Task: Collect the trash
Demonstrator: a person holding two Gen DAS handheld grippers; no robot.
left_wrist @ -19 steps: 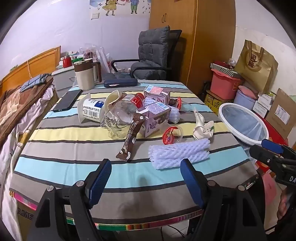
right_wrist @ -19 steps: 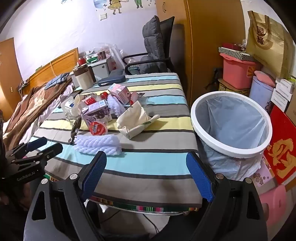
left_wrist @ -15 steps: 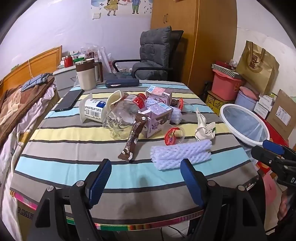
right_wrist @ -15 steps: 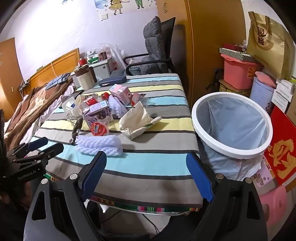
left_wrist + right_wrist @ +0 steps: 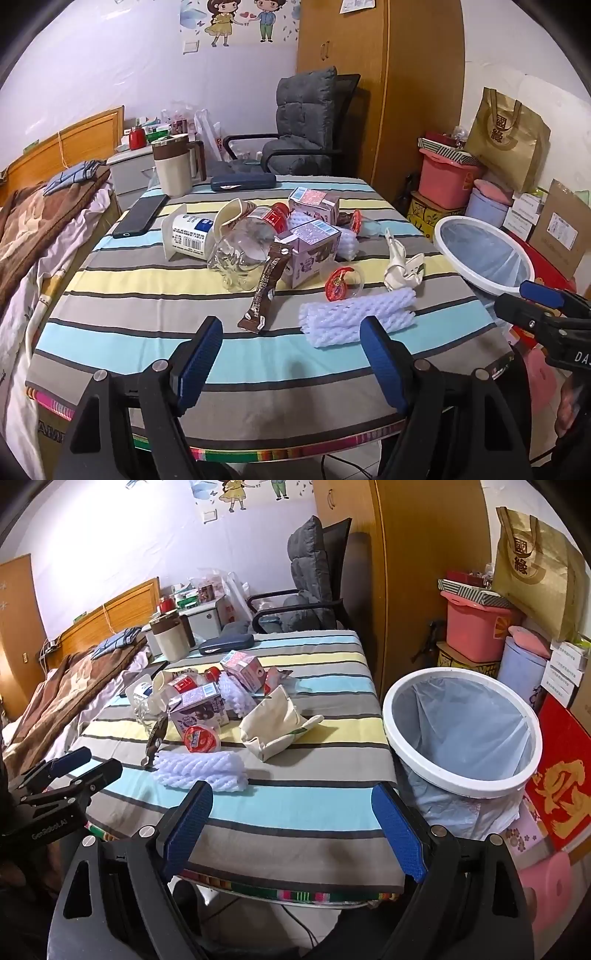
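Trash lies in a heap on the striped table (image 5: 122, 343): a white foam net (image 5: 356, 317), a brown wrapper (image 5: 264, 291), a clear bottle (image 5: 243, 254), a purple carton (image 5: 312, 247), a red-lidded cup (image 5: 341, 282) and crumpled cream paper (image 5: 400, 264). The white-rimmed trash bin (image 5: 461, 734) with a blue liner stands right of the table. My left gripper (image 5: 291, 363) is open and empty at the near table edge, just short of the foam net. My right gripper (image 5: 293, 829) is open and empty over the near edge, left of the bin.
A phone (image 5: 140, 216), a beige jug (image 5: 173, 166) and a dark case (image 5: 243, 181) sit at the table's far side. A grey chair (image 5: 303, 125) stands behind. A bed (image 5: 33, 221) is at the left. Boxes and a pink tub (image 5: 448, 181) crowd the right.
Both grippers have shifted slightly, so the table scene sits a little lower and nearer in both views. Both stay open and empty. No trash has moved.
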